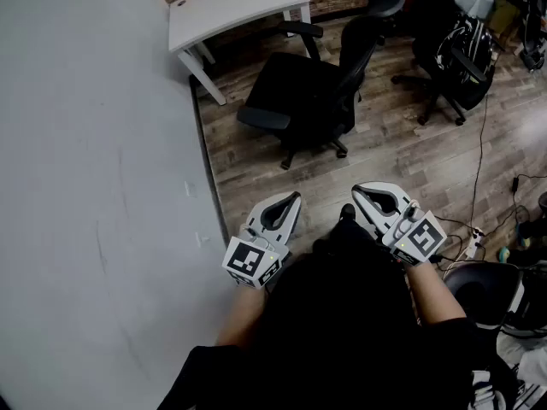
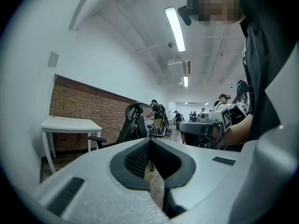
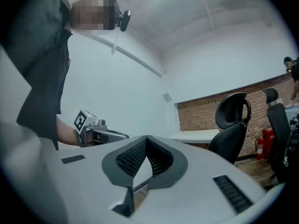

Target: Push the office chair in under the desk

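The left hand-held gripper point(image 1: 293, 199) and the right hand-held gripper point(image 1: 359, 191), low in the frame, are both closed tight and hold nothing. The black office chair point(image 1: 303, 92) stands upper middle, pulled out from the white tabletop point(image 1: 231, 2) at upper left.

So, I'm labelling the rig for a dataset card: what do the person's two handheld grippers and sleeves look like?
Both the left gripper and right gripper are pale grey plastic shells with black ribbed pads around a leaf-shaped hollow. Each carries a white cube with black square markers. The person wears a black short-sleeved top.
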Demonstrator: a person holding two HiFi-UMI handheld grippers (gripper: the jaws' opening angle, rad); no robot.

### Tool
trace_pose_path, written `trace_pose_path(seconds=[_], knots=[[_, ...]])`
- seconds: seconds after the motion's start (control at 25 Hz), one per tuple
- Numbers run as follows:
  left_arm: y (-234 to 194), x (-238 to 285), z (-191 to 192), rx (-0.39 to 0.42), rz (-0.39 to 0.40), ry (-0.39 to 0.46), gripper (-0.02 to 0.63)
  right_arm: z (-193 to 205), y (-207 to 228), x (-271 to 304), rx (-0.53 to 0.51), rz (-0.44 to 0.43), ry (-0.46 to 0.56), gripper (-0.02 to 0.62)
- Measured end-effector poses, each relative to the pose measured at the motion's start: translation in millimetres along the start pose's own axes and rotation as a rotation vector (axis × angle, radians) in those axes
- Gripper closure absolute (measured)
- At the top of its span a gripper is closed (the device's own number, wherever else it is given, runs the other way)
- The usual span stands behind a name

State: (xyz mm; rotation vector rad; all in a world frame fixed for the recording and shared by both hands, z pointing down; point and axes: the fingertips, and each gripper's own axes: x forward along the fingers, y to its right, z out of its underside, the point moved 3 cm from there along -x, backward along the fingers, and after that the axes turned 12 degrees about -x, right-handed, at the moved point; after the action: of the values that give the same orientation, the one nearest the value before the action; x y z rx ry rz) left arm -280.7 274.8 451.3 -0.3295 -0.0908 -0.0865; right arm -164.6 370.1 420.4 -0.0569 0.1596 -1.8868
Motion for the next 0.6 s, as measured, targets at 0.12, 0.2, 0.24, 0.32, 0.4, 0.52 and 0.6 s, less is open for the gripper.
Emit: trace_pose_path(seconds=[0.12,0.2,0.24,0.32,0.4,0.52,0.6], knots=[[-0.3,3.0,-2.7,0.009,0.004,0.002,0.589,5.1,2.9,1.1,0.003,0.004,-0.011,0.591],[-1.6,3.9,-2.5,0.007,0.006,0.0,0.591,4.0,3.4,3.4,0.006,0.002,0.0,0.591],[-2.8,4.1,-2.0,0.004,0.004,-0.001,0.591,3.7,3.5,4.7,0.008,0.0,0.002,0.59],[-5.0,4.2,-1.7,0.002,0.0,-0.002,0.591,5.6,4.0,6.1,0.009,-0.005,-0.011,0.591],[-6.4,4.3,-2.8,0.001,-0.001,0.001,0.591,8.7,5.2,5.8,0.006,-0.008,-0.029,0.591],[-7.7,5.5,-3.1,0.001,0.001,-0.001,0.591,8.3,7.4,5.8,0.003,-0.008,-0.027,0.59],[-8.4,6.4,-2.0,-0.001,0.0,-0.003,0.591,8.3,8.1,5.7,0.005,-0.008,-0.018,0.589]])
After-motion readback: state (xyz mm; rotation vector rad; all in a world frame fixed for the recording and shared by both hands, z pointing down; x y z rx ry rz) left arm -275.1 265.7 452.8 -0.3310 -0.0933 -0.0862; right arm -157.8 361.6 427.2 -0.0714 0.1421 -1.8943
